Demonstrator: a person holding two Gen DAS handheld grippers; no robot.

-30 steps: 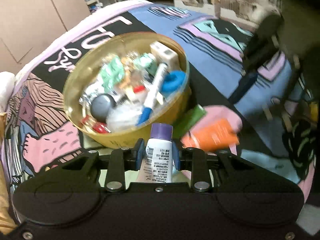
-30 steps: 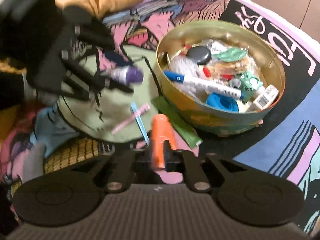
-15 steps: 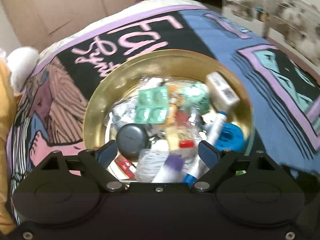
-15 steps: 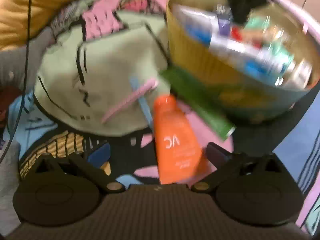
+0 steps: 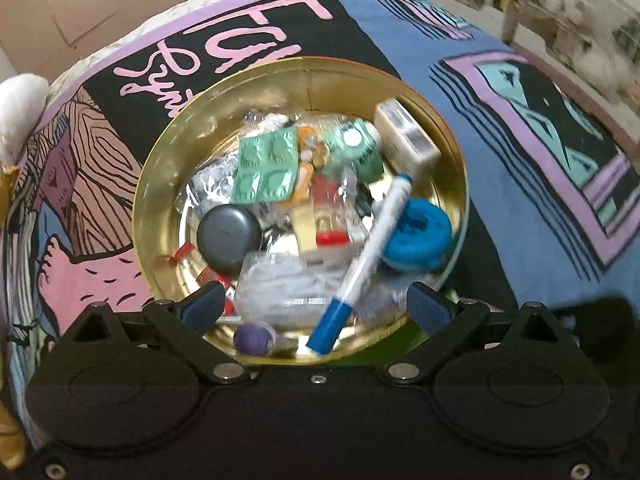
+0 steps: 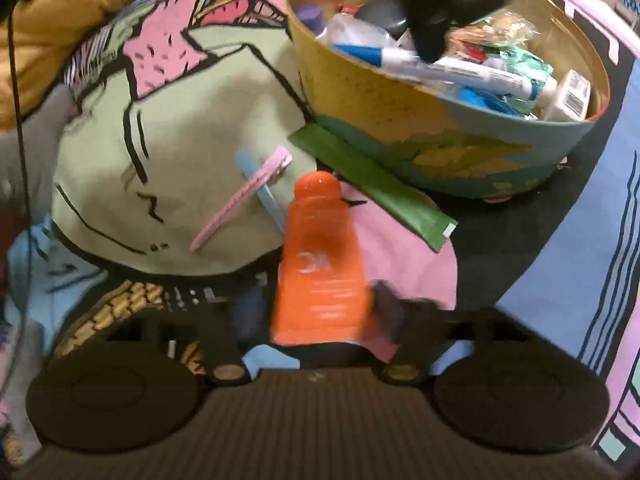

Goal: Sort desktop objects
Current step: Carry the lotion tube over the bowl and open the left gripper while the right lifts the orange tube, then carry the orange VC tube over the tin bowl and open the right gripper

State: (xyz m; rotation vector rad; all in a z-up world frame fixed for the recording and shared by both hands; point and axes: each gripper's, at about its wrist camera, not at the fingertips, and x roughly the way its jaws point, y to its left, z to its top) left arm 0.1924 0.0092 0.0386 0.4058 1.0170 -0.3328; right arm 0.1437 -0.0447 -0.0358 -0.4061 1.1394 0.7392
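Orange tube (image 6: 320,268) on bed beside round tin (image 6: 440,136), long axis in line with right gripper (image 6: 320,312); its fingers straddle tail end, blurred, closure unclear. Left gripper (image 5: 316,308) over tin, fingers wide, empty.

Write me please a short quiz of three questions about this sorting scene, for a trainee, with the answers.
1. True or false: the left gripper is holding the small purple-capped bottle.
2. Which object lies between the fingers of the right gripper?
A. the flat green sachet
B. the orange squeeze tube
C. the pink hair clip
3. Fill in: the white marker with the blue cap lies inside the round ____ tin.

Key
1. False: its jaws are wide open, and the bottle lies in the tin.
2. B
3. golden
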